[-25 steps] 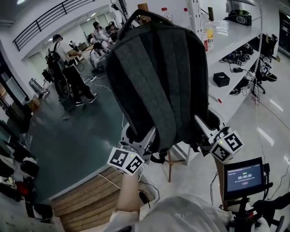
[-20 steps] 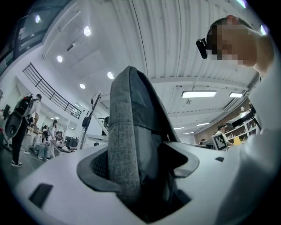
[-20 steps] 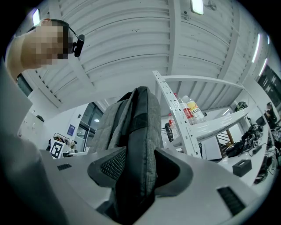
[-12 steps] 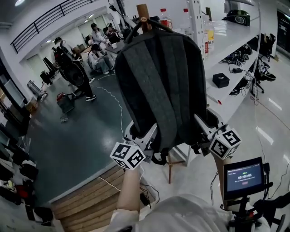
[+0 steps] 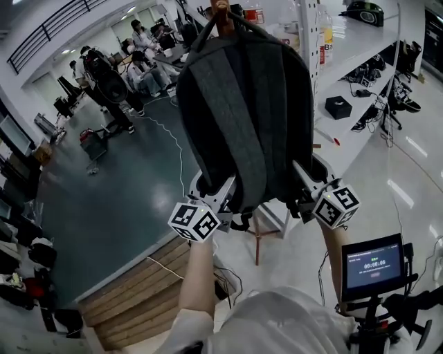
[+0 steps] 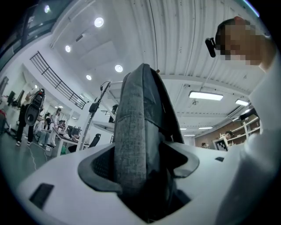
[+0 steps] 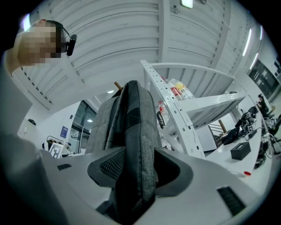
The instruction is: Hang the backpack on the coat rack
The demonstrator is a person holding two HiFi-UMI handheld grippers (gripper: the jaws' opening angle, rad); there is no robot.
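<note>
Dark grey fabric backpack (image 5: 242,104): aloft, top at brown wooden coat rack post (image 5: 221,10). Left hand-held gripper (image 5: 216,197), right hand-held gripper (image 5: 309,187): each pinching its lower side. Likely soft, floppy, fairly heavy; hold padded seams.

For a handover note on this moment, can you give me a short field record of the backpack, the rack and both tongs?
backpack: dark grey, upright, raised high
left tongs: shut on backpack, lower edge, person's left side
right tongs: shut on backpack, lower edge, person's right side
coat rack: wooden post showing at the backpack's top
hooked on rack: cannot tell
nearby: white shelf to the right, bottles on it
</note>
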